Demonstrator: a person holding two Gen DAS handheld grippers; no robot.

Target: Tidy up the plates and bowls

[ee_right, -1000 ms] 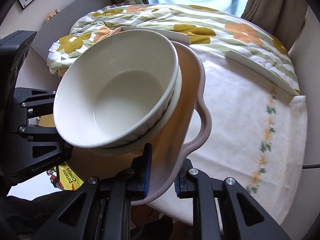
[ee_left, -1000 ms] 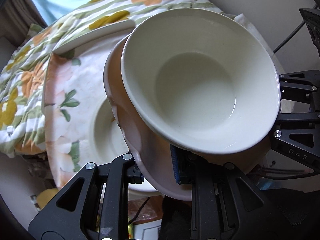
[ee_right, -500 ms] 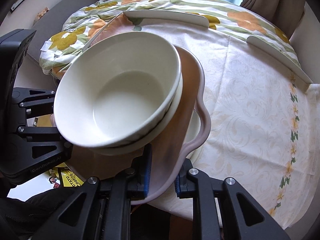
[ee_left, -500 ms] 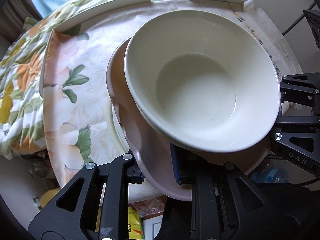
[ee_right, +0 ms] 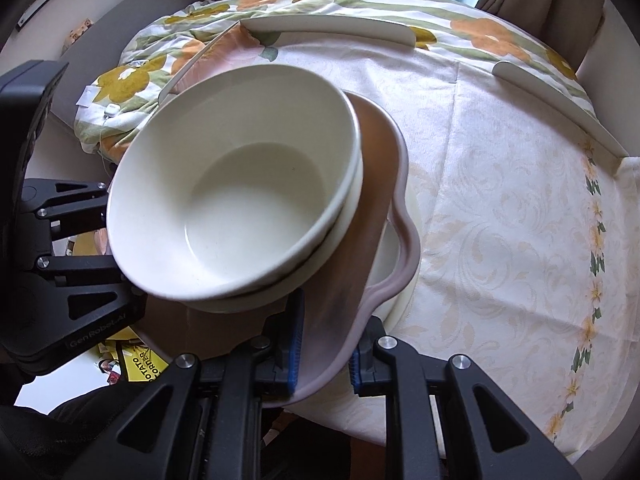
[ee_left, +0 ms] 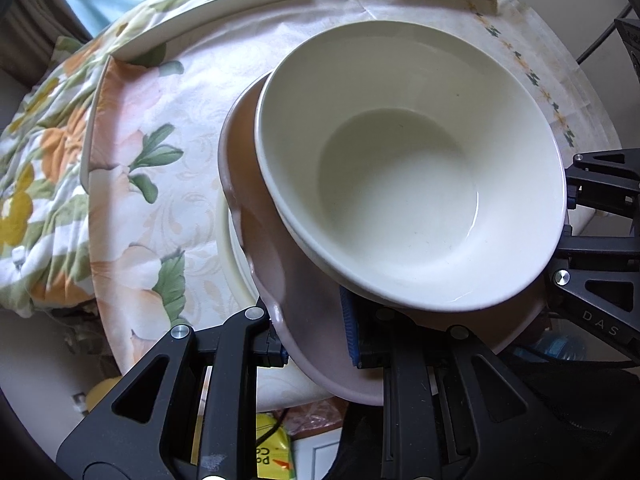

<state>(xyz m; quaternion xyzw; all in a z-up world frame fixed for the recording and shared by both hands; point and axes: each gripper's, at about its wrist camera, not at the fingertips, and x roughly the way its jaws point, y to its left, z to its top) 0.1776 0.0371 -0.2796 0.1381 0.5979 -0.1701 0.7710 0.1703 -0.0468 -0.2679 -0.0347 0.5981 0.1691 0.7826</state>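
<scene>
Both tongs pinch the pink scalloped plate: left tongs and right tongs on opposite rims. Stacked cream bowls ride on it, above the bench w/ a cream plate beneath. Risk: uneven tilt, bowls slide off.

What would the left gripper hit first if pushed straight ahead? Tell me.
The left gripper is already clamped on the pink plate; pushed on, its fingers would likely meet the stacked bowls first, though depth is unclear.
</scene>
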